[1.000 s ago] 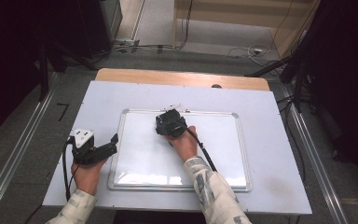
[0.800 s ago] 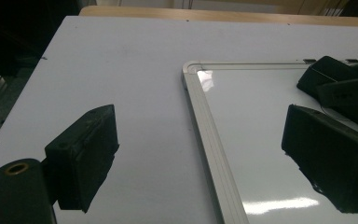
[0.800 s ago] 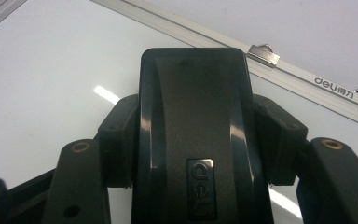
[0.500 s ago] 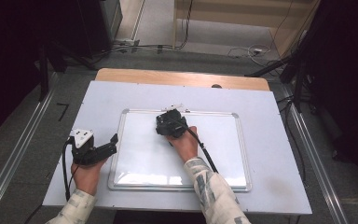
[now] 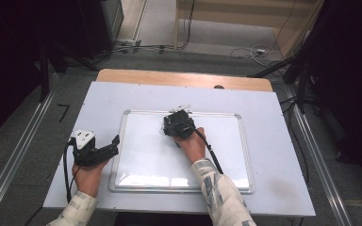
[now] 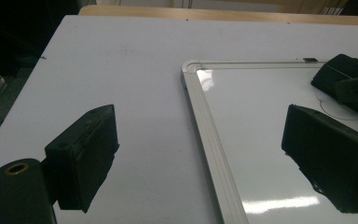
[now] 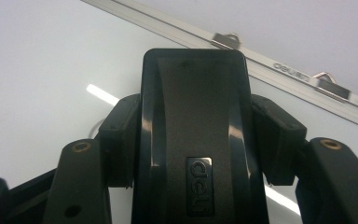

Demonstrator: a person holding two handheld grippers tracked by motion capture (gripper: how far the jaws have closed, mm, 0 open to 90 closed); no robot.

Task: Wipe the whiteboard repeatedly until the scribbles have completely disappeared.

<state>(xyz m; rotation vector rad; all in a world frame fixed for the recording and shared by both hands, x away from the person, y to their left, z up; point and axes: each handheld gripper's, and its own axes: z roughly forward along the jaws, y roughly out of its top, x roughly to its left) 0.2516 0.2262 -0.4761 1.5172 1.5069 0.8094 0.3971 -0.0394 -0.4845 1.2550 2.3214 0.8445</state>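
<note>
Right gripper [image 7: 196,154] clamped on one black eraser [image 7: 196,116], near whiteboard's [image 5: 136,179] far edge. Left gripper [image 6: 214,158] spread wide, holding nothing, straddling whiteboard's left edge. One whiteboard on desk [image 5: 273,122].

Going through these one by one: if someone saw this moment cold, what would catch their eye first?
Most likely the big whiteboard lying flat in the middle of the pale table, its surface almost bare. Next, the right gripper near the board's far edge, its jaws clamped on a black eraser pressed to the board. At the board's left edge the left gripper holds nothing, jaws wide open straddling the frame.
</note>
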